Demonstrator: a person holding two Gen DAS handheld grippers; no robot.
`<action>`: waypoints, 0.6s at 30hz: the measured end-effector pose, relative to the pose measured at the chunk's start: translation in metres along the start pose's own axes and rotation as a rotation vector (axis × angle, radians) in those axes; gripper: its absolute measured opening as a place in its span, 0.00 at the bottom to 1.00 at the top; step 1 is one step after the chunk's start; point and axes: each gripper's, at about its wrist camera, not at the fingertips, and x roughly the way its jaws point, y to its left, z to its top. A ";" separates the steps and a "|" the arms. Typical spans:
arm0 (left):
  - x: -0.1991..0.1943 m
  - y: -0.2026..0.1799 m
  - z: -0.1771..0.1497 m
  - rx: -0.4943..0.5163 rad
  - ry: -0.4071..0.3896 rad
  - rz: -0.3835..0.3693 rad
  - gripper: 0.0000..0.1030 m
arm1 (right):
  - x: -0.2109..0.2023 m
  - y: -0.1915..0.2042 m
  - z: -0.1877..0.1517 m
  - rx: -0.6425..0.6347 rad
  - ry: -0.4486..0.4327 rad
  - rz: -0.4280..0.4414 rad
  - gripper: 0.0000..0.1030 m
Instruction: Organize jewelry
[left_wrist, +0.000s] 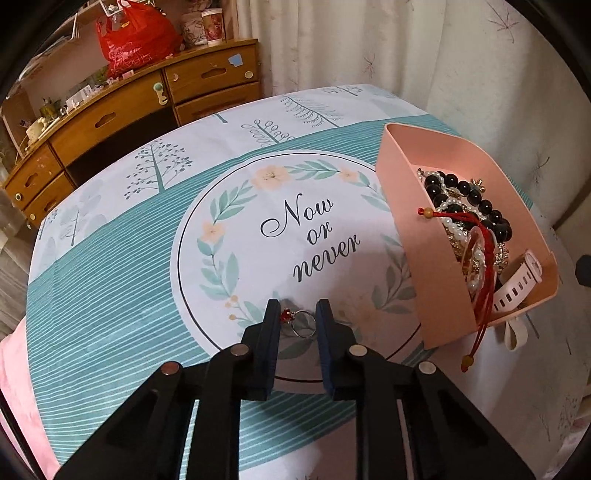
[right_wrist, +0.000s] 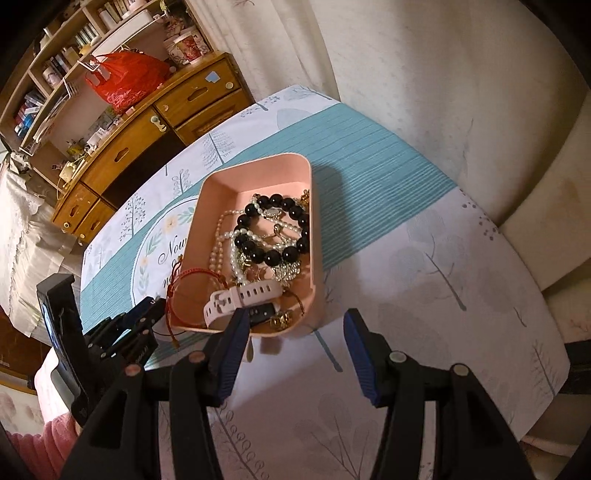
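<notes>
A silver ring with a red stone (left_wrist: 298, 320) lies on the printed tablecloth, between the fingertips of my left gripper (left_wrist: 297, 314), which is open around it. A pink tray (left_wrist: 402, 206) at the right holds a black bead bracelet (left_wrist: 461, 199), pearl strands, a red cord bracelet (left_wrist: 484, 258) hanging over the rim, and a white watch (left_wrist: 517, 284). In the right wrist view the tray (right_wrist: 317, 266) sits just beyond my right gripper (right_wrist: 295, 325), which is open and empty. The bead bracelet (right_wrist: 273, 232) and watch (right_wrist: 240, 297) show inside. The left gripper (right_wrist: 122, 332) shows at the left.
The table carries a teal and white cloth (left_wrist: 310, 236) printed "Now or never". A wooden drawer cabinet (left_wrist: 110, 122) with a red bag (left_wrist: 136, 37) stands behind the table. Curtains (left_wrist: 406, 48) hang along the right side.
</notes>
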 end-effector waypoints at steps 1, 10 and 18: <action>0.000 0.001 0.000 -0.005 0.003 -0.003 0.16 | 0.000 0.000 -0.001 0.000 0.001 -0.001 0.52; -0.015 0.008 0.008 -0.073 0.024 -0.023 0.06 | -0.015 -0.002 -0.010 0.025 -0.013 0.004 0.52; -0.066 -0.009 0.029 -0.031 -0.043 -0.050 0.06 | -0.054 -0.007 -0.013 0.018 -0.096 -0.007 0.52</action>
